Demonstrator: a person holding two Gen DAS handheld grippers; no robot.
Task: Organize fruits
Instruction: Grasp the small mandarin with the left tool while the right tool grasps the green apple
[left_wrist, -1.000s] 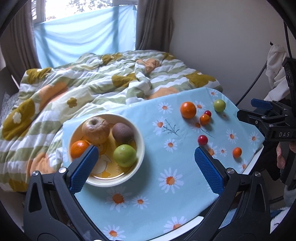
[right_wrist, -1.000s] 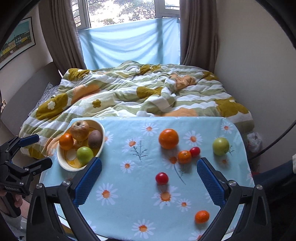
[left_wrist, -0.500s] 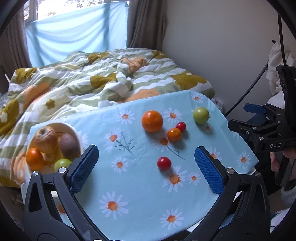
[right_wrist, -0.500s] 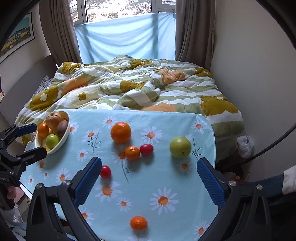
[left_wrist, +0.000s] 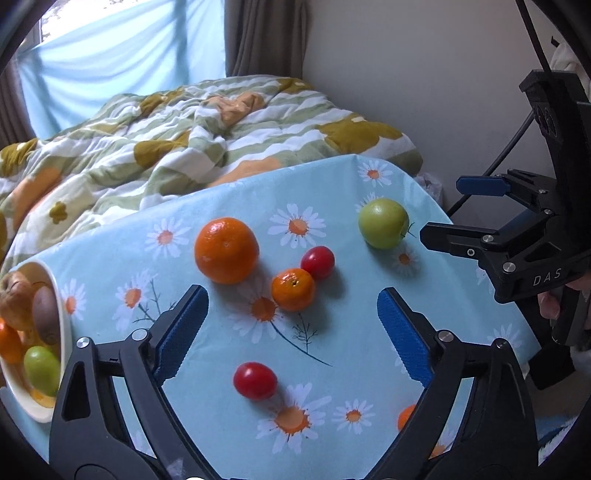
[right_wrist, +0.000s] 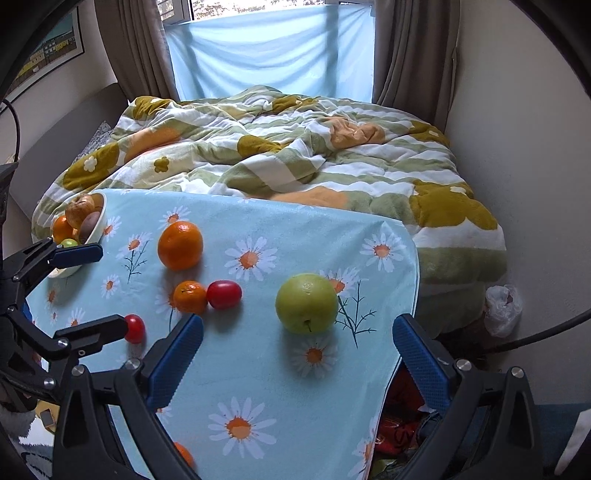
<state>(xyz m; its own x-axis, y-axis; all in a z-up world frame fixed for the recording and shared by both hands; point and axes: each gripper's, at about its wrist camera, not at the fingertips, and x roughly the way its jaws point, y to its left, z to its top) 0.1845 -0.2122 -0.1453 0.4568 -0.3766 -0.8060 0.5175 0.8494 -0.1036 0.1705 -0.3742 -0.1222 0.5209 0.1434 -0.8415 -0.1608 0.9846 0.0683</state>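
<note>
A: Where do the grippers stand?

B: The left gripper (left_wrist: 291, 325) hangs over the daisy-print tablecloth (left_wrist: 207, 387), jaws wide but drawing in, nothing pinched between the blue pads (left_wrist: 183, 334). The right gripper (right_wrist: 297, 360) is spread wide too and grips nothing; the green apple (right_wrist: 306, 303) sits on the cloth just beyond its fingertips, between their lines and untouched.

A: Take the apple as the landmark. What does it look like, and what lies around it?

B: Round, pale green, smooth, with its short stem facing the right wrist camera. It rests near the cloth's right corner by the bed. To its left, close by, a red cherry tomato (right_wrist: 224, 294) touches a small mandarin (right_wrist: 190, 296). Farther left and a little toward the bed is a large orange (right_wrist: 180, 244). A second cherry tomato (right_wrist: 134, 328) lies further left and nearer the camera, partly behind the left gripper's finger. Another small mandarin (right_wrist: 183, 454) peeks out at the cloth's near edge.

A: And the bowl?

B: The white bowl (right_wrist: 96, 229) is well away on the far left, already holding a brownish apple, a kiwi, an orange fruit and a green one.

A: Anything blocking the apple?

B: No, only bare cloth around it. Behind is a rumpled quilt (right_wrist: 280, 158).
</note>
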